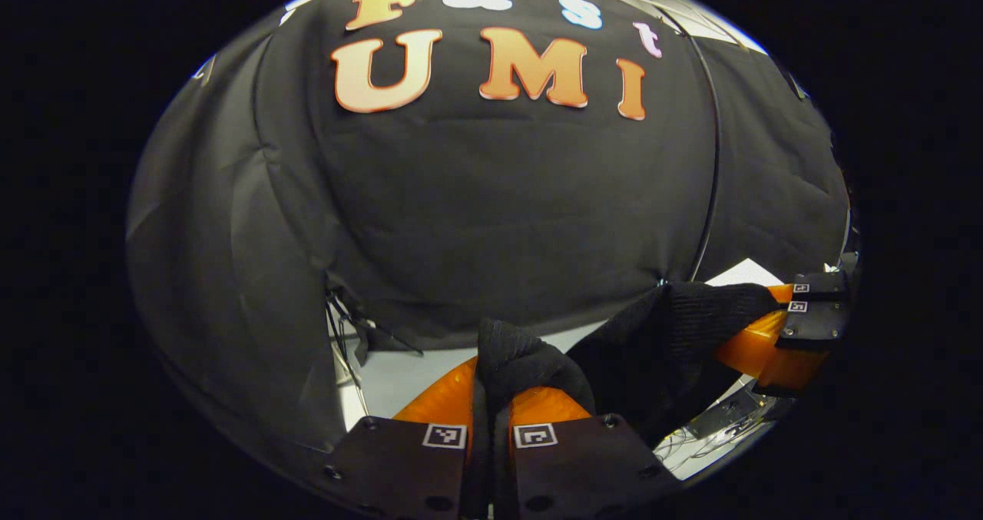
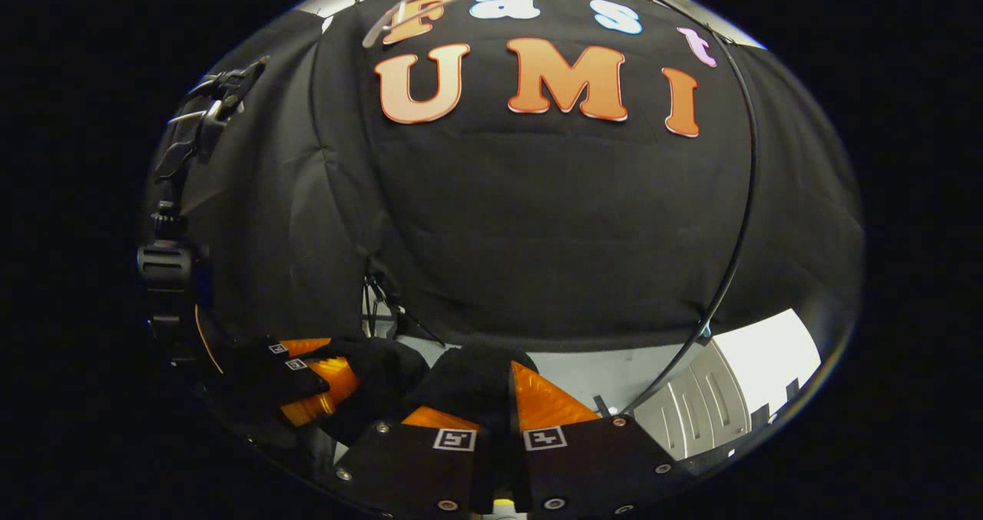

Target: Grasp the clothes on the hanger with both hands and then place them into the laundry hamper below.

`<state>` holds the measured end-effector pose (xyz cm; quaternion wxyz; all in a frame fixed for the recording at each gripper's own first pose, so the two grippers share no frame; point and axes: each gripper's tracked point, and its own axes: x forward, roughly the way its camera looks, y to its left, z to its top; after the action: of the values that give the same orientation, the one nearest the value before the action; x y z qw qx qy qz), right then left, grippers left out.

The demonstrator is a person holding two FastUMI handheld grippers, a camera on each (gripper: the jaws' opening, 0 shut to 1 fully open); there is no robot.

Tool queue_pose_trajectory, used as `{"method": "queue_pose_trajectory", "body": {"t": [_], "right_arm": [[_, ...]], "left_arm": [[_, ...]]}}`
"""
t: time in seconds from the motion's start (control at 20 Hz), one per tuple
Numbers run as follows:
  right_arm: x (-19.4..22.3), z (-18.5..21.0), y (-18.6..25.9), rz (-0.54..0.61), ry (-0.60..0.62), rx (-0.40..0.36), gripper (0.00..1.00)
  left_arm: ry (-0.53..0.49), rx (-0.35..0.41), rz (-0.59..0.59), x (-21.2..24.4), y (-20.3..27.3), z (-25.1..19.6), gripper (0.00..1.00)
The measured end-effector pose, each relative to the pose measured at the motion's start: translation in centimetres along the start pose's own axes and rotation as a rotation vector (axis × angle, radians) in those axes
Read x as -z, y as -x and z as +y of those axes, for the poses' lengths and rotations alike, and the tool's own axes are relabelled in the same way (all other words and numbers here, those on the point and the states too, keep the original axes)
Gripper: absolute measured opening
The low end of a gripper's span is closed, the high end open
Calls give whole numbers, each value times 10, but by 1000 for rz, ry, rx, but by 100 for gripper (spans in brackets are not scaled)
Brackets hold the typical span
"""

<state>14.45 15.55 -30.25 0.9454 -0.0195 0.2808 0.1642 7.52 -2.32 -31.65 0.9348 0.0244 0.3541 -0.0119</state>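
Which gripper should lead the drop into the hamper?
Neither clearly, probably both together. The left gripper and right gripper are each shut on the black garment, stretched between them. The hamper isn't visible.

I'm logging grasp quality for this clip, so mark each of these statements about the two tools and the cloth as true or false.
1. The left tool pinches the black knitted garment between its orange fingers. True.
2. The right tool is wide open and holds nothing. False: its fingers close on the same dark cloth.
3. The garment stretches between both tools. True.
4. The garment is bright red. False: it is black.
5. A white slatted laundry hamper shows in the right gripper view. True.
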Motion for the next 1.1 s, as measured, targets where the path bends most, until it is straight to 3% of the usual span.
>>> {"method": "queue_pose_trajectory", "body": {"t": [0.2,0.45,0.5,0.55,0.65,0.7,0.8,0.9,1.1], "right_arm": [[33,0,-15,74,-3,1,10],[94,-1,-28,209,29,5,18],[108,-1,-33,236,35,3,32],[119,2,-29,263,34,-8,31],[128,11,-30,277,-7,-27,55],[133,12,-31,287,-28,-27,69],[142,10,-28,307,-47,-21,86],[150,8,-22,319,-45,-12,93],[148,4,-17,311,-47,6,93]], "left_arm": [[40,15,134,41,-16,-1,12],[52,-4,283,94,-28,12,27],[53,-4,302,101,-28,12,43],[53,-5,313,107,-26,16,61],[60,-23,323,112,-25,19,98],[65,-26,328,113,-23,20,97],[70,-27,328,119,-19,26,98],[65,-28,327,124,-16,30,98],[62,-17,323,124,-14,29,98]]}}
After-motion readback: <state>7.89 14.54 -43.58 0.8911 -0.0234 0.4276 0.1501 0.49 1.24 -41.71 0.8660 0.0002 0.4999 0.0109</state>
